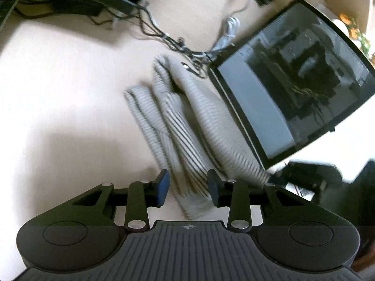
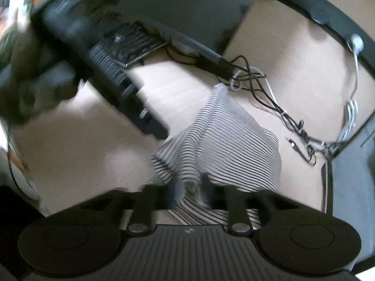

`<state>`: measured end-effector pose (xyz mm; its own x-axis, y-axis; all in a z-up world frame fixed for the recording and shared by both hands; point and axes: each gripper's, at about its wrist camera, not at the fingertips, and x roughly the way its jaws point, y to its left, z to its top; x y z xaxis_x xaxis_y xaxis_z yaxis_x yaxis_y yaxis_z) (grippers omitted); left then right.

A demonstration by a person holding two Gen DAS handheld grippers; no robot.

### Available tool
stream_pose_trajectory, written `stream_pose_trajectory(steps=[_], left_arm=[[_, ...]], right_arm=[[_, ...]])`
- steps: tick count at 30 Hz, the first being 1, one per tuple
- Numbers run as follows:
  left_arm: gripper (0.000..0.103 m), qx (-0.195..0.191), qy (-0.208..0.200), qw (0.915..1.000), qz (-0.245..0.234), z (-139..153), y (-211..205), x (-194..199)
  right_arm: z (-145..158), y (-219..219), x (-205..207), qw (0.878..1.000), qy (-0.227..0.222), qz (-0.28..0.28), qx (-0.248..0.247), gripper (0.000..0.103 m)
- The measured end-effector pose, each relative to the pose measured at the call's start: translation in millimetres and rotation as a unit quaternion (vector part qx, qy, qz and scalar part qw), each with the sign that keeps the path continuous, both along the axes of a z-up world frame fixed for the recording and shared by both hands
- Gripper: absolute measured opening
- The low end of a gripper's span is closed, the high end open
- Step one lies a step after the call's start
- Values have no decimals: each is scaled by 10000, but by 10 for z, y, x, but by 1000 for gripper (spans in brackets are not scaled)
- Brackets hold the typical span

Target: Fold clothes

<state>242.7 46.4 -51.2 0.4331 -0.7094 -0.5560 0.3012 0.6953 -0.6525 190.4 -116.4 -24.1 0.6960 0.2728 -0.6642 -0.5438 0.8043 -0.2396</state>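
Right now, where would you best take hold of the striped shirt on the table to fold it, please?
Probably at its near end: the striped shirt lies bunched in long ridges running away toward the monitor and cables. Come from the near side, along the ridges. The left gripper and right gripper are each shut on that end.

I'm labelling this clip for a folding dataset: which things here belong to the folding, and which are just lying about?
Part of the job:
- striped garment
- left tool, closed on the garment's near end
- right tool, pinching a bunched fold of it

Lying about:
- monitor beside the garment
- tangled cables
- keyboard
- desk
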Motion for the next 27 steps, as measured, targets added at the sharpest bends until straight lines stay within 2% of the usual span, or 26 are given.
stream_pose_trajectory(steps=[3,6,8,10,14,17,20,23,27], left_arm=[[34,11,-47,9998,-193,-22,-162,-6],[35,160,-56,9993,-328,-76,-340,20],[35,326,-90,9987,-377,-125,-412,24],[36,279,-108,9988,-380,-144,-392,17],[37,379,-158,9977,-537,-132,-328,-41],[49,603,-67,9955,-733,-86,-183,-120],[53,824,-22,9953,-501,23,151,-127],[53,726,9,9974,7,197,461,12],[55,468,-349,9983,22,477,301,306]], right_arm=[[291,-213,112,9955,86,-63,944,11],[478,-297,247,9810,331,-23,1913,11],[392,-266,326,9742,613,39,2171,11],[271,-225,394,9688,895,59,2309,11],[-26,-177,513,9591,1510,-137,2389,11],[-180,-193,521,9571,1670,-323,2348,11],[-226,-63,382,9714,1398,-214,1906,11],[-263,87,226,9843,1072,-67,1401,12],[-374,368,49,9960,606,151,643,14]])
